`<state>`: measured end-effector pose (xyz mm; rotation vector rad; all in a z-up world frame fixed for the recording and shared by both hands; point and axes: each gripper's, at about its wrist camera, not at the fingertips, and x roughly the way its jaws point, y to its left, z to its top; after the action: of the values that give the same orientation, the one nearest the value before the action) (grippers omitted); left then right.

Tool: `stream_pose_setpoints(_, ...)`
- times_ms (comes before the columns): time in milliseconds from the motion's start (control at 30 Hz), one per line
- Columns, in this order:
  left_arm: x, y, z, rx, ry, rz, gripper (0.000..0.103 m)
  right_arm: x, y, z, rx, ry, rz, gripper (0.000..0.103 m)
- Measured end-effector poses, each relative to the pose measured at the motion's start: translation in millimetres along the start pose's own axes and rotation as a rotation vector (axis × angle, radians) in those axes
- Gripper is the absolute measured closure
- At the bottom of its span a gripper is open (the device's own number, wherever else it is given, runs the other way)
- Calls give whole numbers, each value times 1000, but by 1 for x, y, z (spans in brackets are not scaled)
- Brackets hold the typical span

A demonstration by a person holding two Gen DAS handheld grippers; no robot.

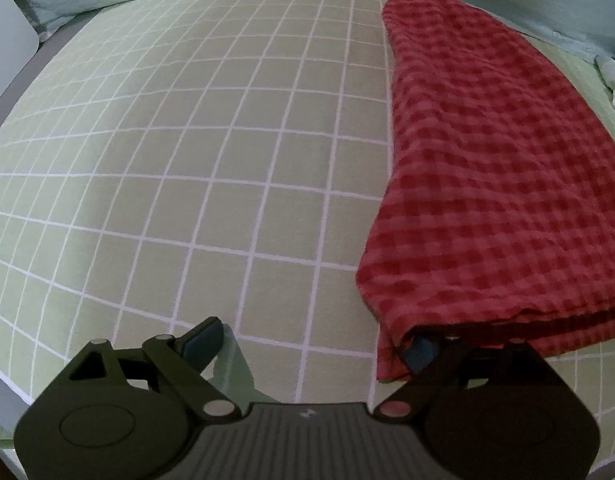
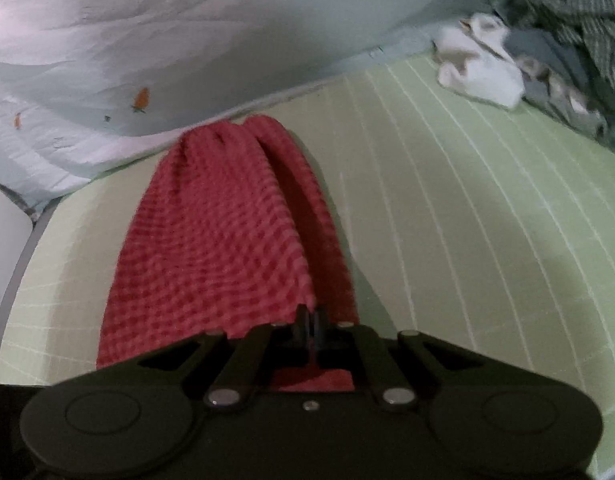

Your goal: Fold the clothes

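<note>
Green gridded bedding [image 1: 187, 180] covers the work surface, with a pale quilt [image 2: 127, 60] bunched along its far edge. On it lies the red checked cloth [image 2: 227, 220], its near edge pinched in the right gripper [image 2: 309, 320], whose jaws are clamped tight. The left gripper [image 1: 311, 344] stands wide, one finger [image 1: 421, 350] tucked under the cloth's hem, holding nothing. Pulled from one corner only, the cloth could bunch or slip skewed. A heap of other clothes [image 2: 547, 52] sits well apart, blocking nothing.
</note>
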<state>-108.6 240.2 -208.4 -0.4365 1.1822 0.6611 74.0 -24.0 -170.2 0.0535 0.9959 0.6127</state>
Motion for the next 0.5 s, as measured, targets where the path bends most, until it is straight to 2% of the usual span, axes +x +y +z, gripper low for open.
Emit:
stream_pose_setpoints(233,-3,9,-3,-28,25,0,11,31,-15,-14,74,195,-38,100)
stream_pose_setpoints(300,-5,13,-1,-45,30,-6,12,31,-12,-13,54,200,-48,96)
stream_pose_setpoints(333,-7,15,0,-52,29,-8,12,31,-10,-11,38,200,-55,88)
stream_pose_setpoints(367,-11,17,1,-57,19,-5,12,31,-8,-10,22,199,-63,74)
stream_pose_setpoints(400,-16,19,2,-63,9,-2,12,30,-5,-9,6,199,-70,64)
stream_pose_setpoints(433,-21,21,3,-69,-3,2,12,30,-4,-7,-11,196,-85,50)
stream_pose_setpoints(500,-31,30,10,-97,-38,15,12,29,-1,-1,-44,179,-122,46)
